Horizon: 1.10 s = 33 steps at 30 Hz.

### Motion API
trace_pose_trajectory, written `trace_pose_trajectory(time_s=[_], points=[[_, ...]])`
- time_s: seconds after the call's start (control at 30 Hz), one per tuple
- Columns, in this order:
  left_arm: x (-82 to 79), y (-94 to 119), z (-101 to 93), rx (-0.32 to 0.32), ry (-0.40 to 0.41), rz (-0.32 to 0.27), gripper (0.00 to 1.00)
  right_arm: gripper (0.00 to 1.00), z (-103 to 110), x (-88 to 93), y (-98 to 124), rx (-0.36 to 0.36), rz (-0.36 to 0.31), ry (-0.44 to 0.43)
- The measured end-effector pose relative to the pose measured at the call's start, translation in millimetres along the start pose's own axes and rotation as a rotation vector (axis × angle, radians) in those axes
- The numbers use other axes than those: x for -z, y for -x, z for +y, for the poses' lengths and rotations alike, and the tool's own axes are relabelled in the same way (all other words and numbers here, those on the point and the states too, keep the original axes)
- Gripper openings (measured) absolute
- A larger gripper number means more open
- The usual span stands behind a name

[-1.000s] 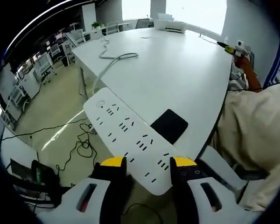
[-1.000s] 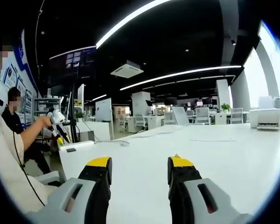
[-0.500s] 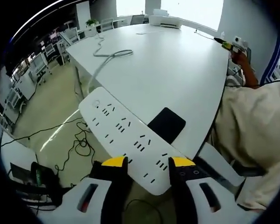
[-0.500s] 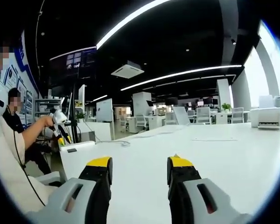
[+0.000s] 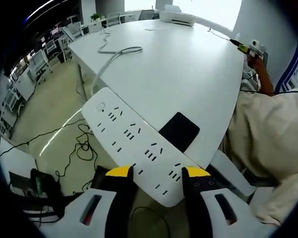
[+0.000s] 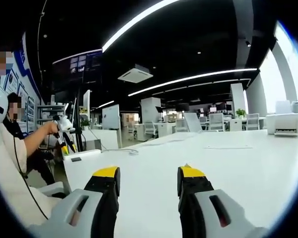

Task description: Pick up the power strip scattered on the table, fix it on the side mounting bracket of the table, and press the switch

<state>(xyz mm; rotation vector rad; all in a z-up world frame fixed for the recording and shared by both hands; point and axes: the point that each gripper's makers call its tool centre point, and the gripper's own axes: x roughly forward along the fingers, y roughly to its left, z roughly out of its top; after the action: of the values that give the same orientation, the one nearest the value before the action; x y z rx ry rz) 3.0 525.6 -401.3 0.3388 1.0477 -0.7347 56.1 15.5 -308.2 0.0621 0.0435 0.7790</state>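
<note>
Power strip in left gripper view: white, clamped at its near end by left gripper, overhanging table edge beside black pad. Right gripper view: right gripper low over table, jaws apart, holding nothing.

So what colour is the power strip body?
White, with dark socket slots; the power strip shows best in the left gripper view.

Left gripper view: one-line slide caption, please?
Left gripper holds white power strip beside the table edge.
</note>
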Motion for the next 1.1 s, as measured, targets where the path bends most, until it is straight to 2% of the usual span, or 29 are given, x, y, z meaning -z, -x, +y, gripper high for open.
trace_pose_trajectory(time_s=[0.37, 0.73, 0.97, 1.1], points=[[-1.1, -2.9, -1.1, 0.014, -0.007, 0.101, 0.44, 0.42, 0.6, -2.6, 1.8, -0.008, -0.020, -0.005], [0.1, -2.5, -2.2, 0.015, -0.003, 0.104, 0.44, 0.44, -13.0, -4.0, 9.1, 0.023, -0.045, -0.008], [-0.5, -3.6, -2.6, 0.012, -0.007, 0.145, 0.44, 0.42, -17.0, -11.1, 11.7, 0.041, -0.054, 0.006], [0.3, -3.0, -2.7, 0.014, -0.012, 0.144, 0.44, 0.42, -16.9, -11.7, 9.0, 0.049, -0.048, 0.018]])
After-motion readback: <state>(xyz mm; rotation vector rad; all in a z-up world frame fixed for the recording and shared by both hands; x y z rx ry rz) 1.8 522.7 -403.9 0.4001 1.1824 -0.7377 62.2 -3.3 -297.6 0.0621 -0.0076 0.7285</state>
